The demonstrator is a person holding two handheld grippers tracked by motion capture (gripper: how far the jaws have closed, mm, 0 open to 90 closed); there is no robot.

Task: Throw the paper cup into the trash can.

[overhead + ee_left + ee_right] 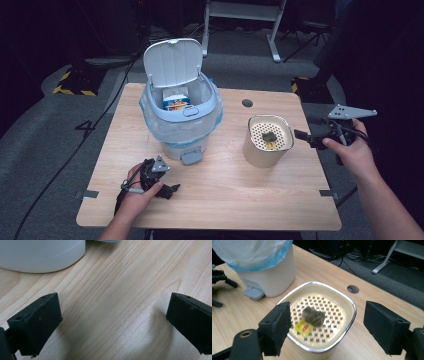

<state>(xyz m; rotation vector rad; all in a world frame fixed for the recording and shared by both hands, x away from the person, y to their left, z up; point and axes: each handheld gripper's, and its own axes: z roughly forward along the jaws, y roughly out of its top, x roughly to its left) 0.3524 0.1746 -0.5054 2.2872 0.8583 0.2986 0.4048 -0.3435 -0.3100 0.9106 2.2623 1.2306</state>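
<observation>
The box (176, 98) inside the bin (182, 131) shows just its top; its print is too small to read. In the left gripper view the bin's base (41, 255) is cut off by the top edge. The dark lump (313, 315) on the container's perforated tray (329, 312) is blurred, and it overlaps part of the yellow piece (304, 327) beside it.

On the desk (215, 200), the pedal bin (182, 117) stands left of centre toward the far edge, lid up, a carton (176, 98) inside. The strainer pot (268, 141) sits to its right, a clump (313, 315) and a small packet (304, 327) on its perforated insert. The left gripper (169, 190) rests before the bin; the right gripper (303, 136) is just right of the pot
</observation>
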